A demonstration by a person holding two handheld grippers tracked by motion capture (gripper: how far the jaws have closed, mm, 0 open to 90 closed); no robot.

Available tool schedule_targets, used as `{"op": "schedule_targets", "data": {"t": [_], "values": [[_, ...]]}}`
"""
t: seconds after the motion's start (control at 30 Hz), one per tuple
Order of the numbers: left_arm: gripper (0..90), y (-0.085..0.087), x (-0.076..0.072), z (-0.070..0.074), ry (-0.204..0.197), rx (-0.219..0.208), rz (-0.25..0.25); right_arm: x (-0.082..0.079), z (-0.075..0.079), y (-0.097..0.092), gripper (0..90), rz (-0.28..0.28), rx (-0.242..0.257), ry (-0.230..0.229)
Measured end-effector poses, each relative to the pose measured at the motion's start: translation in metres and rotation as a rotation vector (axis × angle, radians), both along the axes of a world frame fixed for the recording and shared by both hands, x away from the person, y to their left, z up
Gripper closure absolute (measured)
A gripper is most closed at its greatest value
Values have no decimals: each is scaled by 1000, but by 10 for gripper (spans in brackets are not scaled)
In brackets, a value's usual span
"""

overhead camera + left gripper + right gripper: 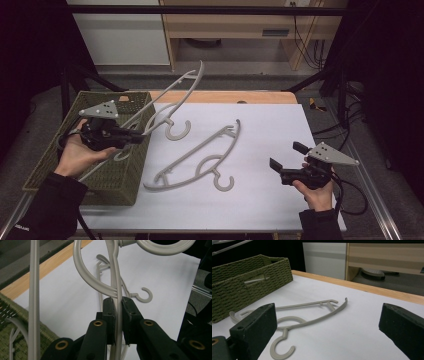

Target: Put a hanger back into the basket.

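Nearest the high camera are the person's two dark sleeves, coming in from the bottom edge. Beyond them the counter (260,200) lies under a white sheet, with a strip of bare wood along its far edge. A green woven basket (60,165) sits on its left end; a pale hanger part shows through a slot in the basket's wall in the right tool's view.

The lifted hanger (187,85), grey plastic, is up off the counter, tilted, one end rising past the far edge and its hook (178,131) hanging above the white sheet just beside the basket. The left tool (136,137) pinches this hanger by a thin bar, jaws pressed together on it, right at the basket's near corner; in the left tool's view the bar runs up between the pads (111,315).

A second hanger (200,157) lies flat in the middle of the sheet, hook towards the person.

The right tool (285,156) is held low over the sheet's right side, well apart from both hangers, its jaws spread wide with nothing between them.
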State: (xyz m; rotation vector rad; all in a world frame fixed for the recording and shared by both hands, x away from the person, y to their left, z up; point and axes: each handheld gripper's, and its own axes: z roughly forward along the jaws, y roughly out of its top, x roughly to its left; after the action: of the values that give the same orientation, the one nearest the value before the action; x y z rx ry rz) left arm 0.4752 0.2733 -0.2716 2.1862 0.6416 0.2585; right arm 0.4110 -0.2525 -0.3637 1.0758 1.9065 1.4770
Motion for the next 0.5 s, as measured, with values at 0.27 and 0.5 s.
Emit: {"op": "schedule_targets", "data": {"t": [0.27, 0.5], "values": [[819, 27, -3, -10, 28, 21, 32, 0, 0, 1, 18, -4, 1, 4], [819, 42, -1, -18, 57, 29, 45, 1, -1, 2, 18, -3, -3, 6]]}}
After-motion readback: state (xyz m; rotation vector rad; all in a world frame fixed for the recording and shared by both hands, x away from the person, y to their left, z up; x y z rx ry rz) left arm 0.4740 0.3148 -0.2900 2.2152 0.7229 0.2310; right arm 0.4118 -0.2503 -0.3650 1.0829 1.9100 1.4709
